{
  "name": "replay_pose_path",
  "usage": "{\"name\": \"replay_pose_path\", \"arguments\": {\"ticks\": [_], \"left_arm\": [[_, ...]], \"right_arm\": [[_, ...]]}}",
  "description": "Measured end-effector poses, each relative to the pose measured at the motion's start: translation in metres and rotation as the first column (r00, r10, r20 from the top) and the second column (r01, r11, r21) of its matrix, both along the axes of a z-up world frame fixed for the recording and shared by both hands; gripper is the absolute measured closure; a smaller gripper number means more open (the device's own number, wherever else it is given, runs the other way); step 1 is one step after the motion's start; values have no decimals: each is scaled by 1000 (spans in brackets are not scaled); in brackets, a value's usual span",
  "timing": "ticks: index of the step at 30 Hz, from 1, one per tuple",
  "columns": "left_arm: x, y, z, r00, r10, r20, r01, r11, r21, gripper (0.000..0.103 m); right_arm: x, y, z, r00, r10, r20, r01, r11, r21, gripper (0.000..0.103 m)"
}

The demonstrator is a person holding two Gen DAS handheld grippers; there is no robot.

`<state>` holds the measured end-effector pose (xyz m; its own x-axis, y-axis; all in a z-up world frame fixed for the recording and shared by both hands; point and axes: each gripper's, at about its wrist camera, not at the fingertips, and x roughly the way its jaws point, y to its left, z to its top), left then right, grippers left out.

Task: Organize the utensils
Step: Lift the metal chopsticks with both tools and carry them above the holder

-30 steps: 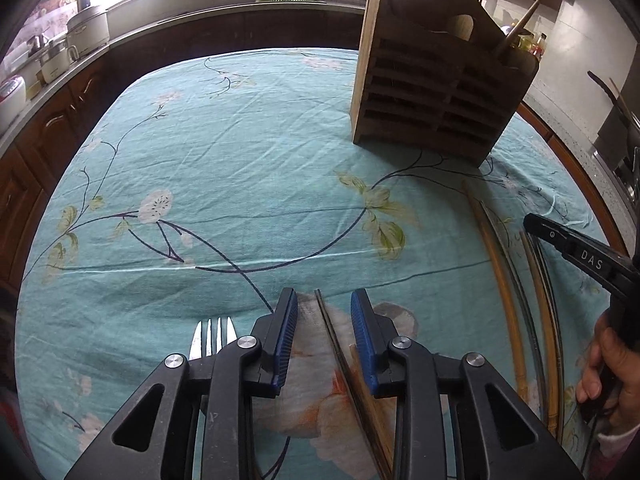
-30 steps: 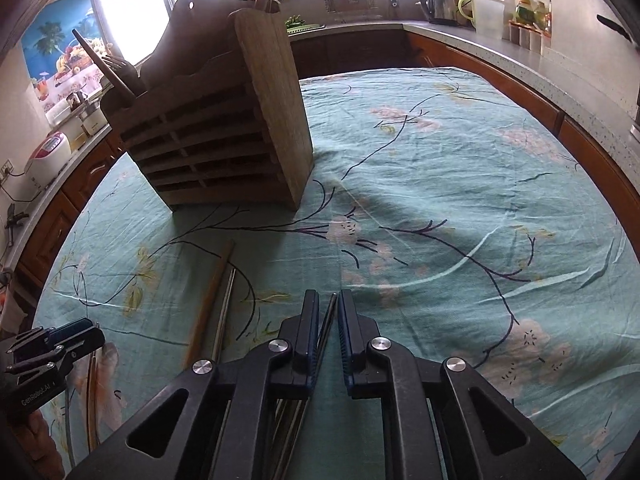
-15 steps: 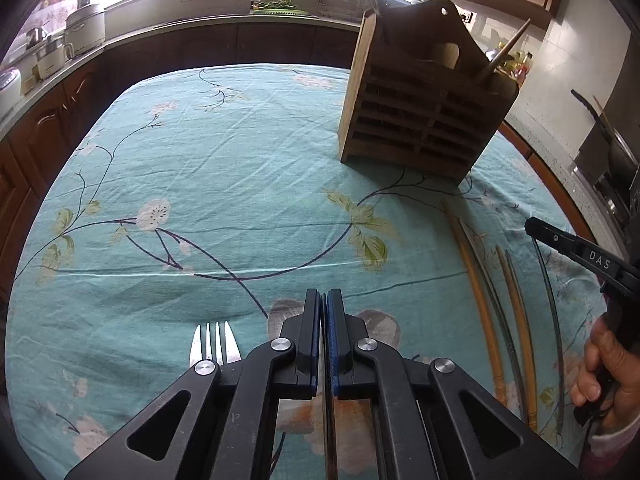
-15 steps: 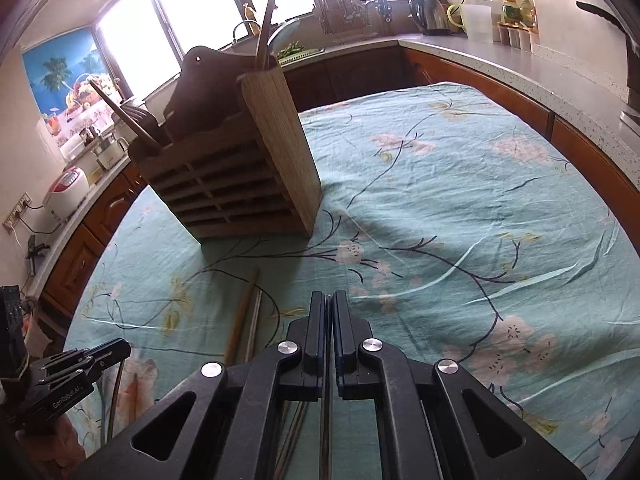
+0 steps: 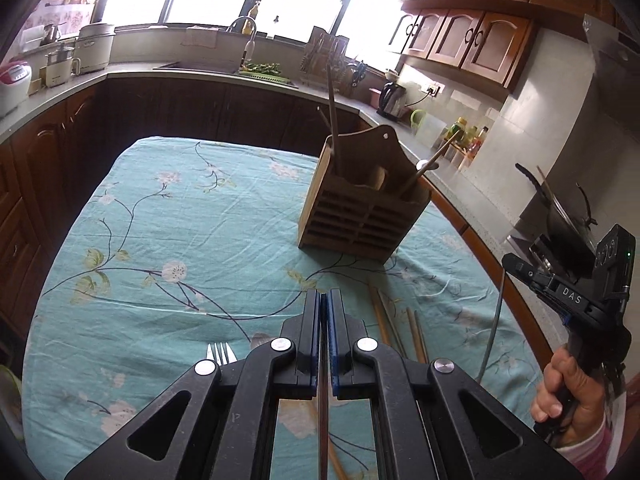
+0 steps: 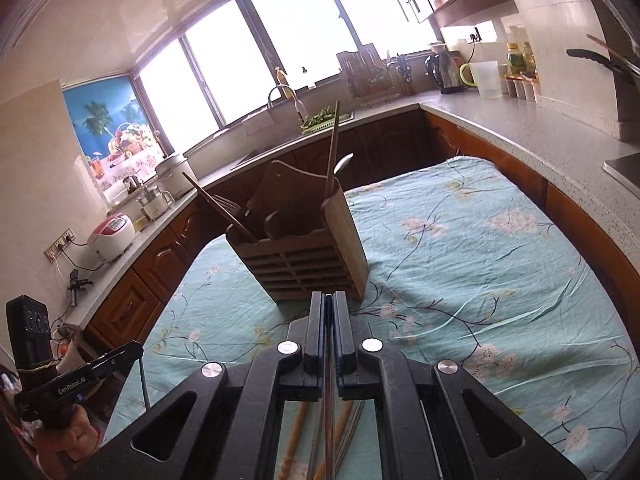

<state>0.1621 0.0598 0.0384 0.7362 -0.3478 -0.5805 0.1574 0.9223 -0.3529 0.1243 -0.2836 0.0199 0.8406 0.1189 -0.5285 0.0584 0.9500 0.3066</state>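
Observation:
My left gripper [image 5: 324, 294] is shut on a thin dark chopstick [image 5: 323, 420] that runs back between its pads, lifted off the floral tablecloth [image 5: 180, 240]. My right gripper [image 6: 328, 296] is shut on a grey metal chopstick [image 6: 329, 412]; in the left wrist view this chopstick [image 5: 494, 320] hangs down from the right gripper [image 5: 510, 260]. The slatted wooden utensil holder [image 5: 360, 216] stands ahead of both, with a few handles sticking out of it. A fork [image 5: 218, 354] lies by the left gripper. More chopsticks [image 5: 384, 320] lie on the cloth.
Several loose chopsticks [image 6: 296, 436] lie under the right gripper. The left gripper [image 6: 136, 348] hangs at that view's left edge. Kitchen counters [image 6: 520, 128] ring the table, with a kettle [image 6: 448, 70], a rice cooker [image 6: 114, 236] and a wok [image 5: 560, 216].
Both grippers closed on a chopstick each and rose from the cloth. Both views tilted up, so the holder now sits lower and farther in the frames.

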Motion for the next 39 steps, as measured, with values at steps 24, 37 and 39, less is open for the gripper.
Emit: {"name": "replay_pose_path", "arguments": {"ticks": [24, 37, 39], "left_arm": [[-61, 27, 50, 972, 61, 227, -46, 997, -69, 102], [-17, 17, 67, 944, 66, 322, -47, 997, -67, 102], [-4, 16, 73, 934, 66, 350, -44, 996, -71, 102]], "right_arm": [[-18, 9, 54, 987, 17, 160, -15, 1000, -20, 99], [11, 3, 76, 972, -3, 233, 10, 1000, -29, 99], [19, 1, 85, 967, -12, 255, 21, 999, -35, 99]]}}
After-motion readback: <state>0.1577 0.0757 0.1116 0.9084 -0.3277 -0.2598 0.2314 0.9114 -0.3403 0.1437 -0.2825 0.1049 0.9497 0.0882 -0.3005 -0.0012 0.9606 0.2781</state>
